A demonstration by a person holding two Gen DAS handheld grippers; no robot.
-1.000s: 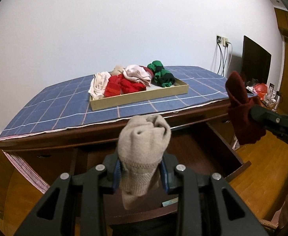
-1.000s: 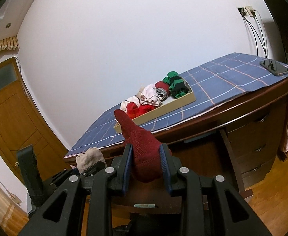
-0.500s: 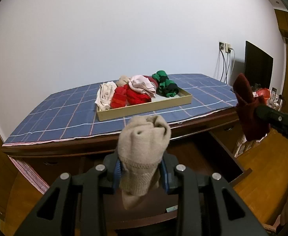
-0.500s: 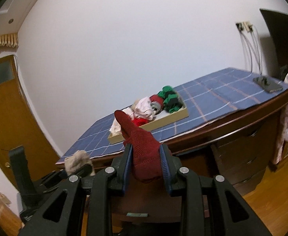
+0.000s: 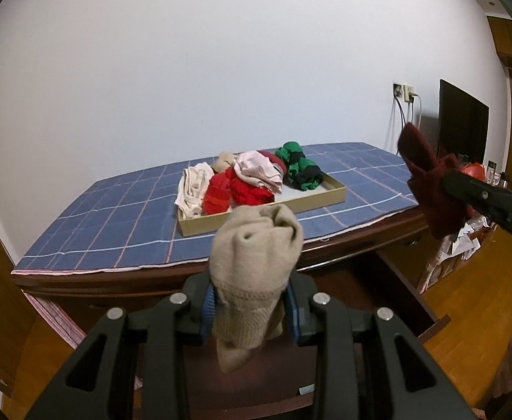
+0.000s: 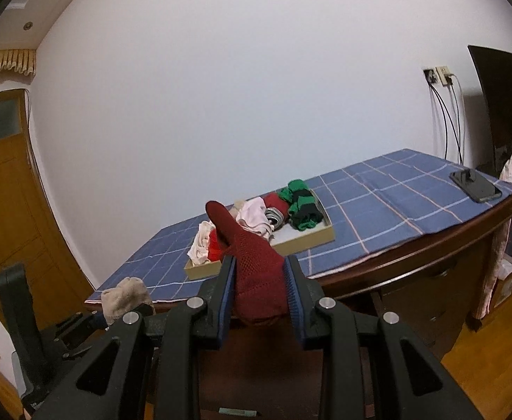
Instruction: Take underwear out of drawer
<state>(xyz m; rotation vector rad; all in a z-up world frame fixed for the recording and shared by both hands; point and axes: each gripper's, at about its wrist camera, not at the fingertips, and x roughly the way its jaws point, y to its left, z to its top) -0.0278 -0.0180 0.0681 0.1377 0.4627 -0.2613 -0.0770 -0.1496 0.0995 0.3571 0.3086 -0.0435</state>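
**Left wrist view: two pieces held up**

The tray (image 5: 329, 198) on the bench (image 5: 116, 217) holds rolled underwear (image 5: 245, 182). Left tongs (image 5: 250, 309) squeeze a beige piece (image 5: 256, 245); right tongs (image 6: 258, 290) squeeze a dark red piece (image 6: 256, 273). A phone (image 6: 475, 183) lies well apart from the tray.

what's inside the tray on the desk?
The tray holds a heap of bundled garments: cream, red, pink, and green-and-black. A grey striped piece shows from the right wrist view. Anything under the heap is covered.

no readable text, labels or signs
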